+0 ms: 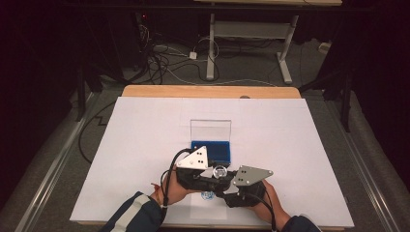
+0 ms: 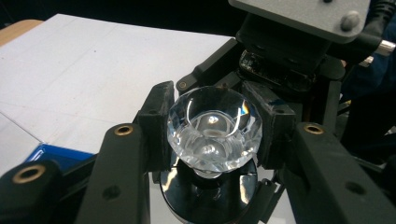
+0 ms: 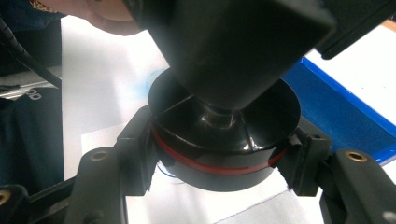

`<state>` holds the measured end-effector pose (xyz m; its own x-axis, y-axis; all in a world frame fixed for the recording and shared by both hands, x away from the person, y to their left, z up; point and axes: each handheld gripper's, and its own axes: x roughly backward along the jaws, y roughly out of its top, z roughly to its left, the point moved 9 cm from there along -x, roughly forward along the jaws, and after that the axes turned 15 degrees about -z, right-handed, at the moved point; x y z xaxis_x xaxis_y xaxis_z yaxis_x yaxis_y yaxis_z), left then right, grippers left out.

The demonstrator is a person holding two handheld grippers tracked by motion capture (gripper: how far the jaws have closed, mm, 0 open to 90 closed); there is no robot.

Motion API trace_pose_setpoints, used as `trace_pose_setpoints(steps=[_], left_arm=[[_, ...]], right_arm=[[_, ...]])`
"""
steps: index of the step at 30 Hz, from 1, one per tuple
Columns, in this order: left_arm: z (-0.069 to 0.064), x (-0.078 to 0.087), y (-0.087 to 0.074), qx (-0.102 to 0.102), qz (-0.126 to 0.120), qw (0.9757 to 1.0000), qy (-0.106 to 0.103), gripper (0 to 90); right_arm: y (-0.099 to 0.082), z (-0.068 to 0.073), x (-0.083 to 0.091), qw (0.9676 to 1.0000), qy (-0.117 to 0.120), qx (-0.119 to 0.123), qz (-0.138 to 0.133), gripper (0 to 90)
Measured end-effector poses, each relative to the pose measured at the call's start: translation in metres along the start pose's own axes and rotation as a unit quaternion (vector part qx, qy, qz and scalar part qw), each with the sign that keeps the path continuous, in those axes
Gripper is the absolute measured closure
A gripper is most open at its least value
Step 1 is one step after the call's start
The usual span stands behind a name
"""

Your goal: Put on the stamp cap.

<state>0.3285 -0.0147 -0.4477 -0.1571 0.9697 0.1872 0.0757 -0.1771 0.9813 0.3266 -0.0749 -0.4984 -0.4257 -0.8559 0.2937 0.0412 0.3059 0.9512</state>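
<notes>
left gripper [image 1: 216,170]: jaws clamped on the clear faceted knob [image 2: 214,129], one pad on each flank, no gap visible in the left gripper view
right gripper [image 1: 225,185]: jaws closed round the black round base [image 3: 224,140], pads on opposite sides at the level of its red band [image 3: 212,167]
knob vs left gripper: dead centre between its jaws, just ahead of the pads' tips, faceted dome facing the camera
base vs left gripper: directly below the knob, touching or nearly so; the joint itself is hidden by the knob's underside
base vs right gripper: centred between the jaws, open rim up, a narrow stem [image 3: 219,119] rising from its middle
stem vs right gripper: straight above the grip, running up into the dark body of the left gripper that fills the top of the right gripper view
long axis: knob, stem and base stacked on one line, roughly upright to the white table sheet [image 1: 145,130]; cannot tell any small tilt
key relation: both grippers hold the same stack, left on the top piece, right on the bottom piece, tips almost meeting
nearer hand: neither; both already on it
judged step: pulling or twisting the knob off the base, or seating it; cannot tell which
next move calls for: travel along the stack's axis, base kept steady
blue tray [image 1: 217,151]: beyond both grippers, just past the tips, clear lid [image 1: 210,129] standing up behind it
risk: knob is smooth, could slip from the pads
</notes>
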Motion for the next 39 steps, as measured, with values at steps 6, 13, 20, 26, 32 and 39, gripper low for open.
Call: trace_pose_setpoints(steps=[6,13,20,26,32,39], left_arm=[[0.0003,0.0002,-0.0002,0.016,-0.008,0.9998,-0.012,53.8],[-0.0014,-0.0026,-0.0031,0.025,-0.007,0.9994,-0.022,53.9],[-0.0011,-0.0021,-0.0028,0.014,0.000,0.9998,-0.016,53.7],[-0.0005,-0.0028,-0.0051,-0.003,0.017,0.9998,-0.003,53.5],[0.0003,-0.0017,-0.0049,-0.010,0.021,0.9997,0.004,53.4],[0.0000,-0.0021,-0.0054,-0.012,0.024,0.9996,0.006,53.4]], right_arm=[[0.0006,-0.0001,0.0008,1.0000,-0.003,0.005,-0.002,38.8],[-0.0012,0.0002,-0.0001,0.9999,-0.006,0.010,-0.003,38.8],[-0.0014,0.0000,0.0001,0.9999,-0.002,0.007,-0.007,38.7],[-0.0048,-0.0012,-0.0005,0.9999,0.000,0.013,0.001,38.5],[-0.0054,-0.0010,0.0000,0.9999,0.003,0.014,0.003,38.4],[-0.0066,-0.0010,-0.0009,0.9999,0.001,0.014,0.003,38.3]])
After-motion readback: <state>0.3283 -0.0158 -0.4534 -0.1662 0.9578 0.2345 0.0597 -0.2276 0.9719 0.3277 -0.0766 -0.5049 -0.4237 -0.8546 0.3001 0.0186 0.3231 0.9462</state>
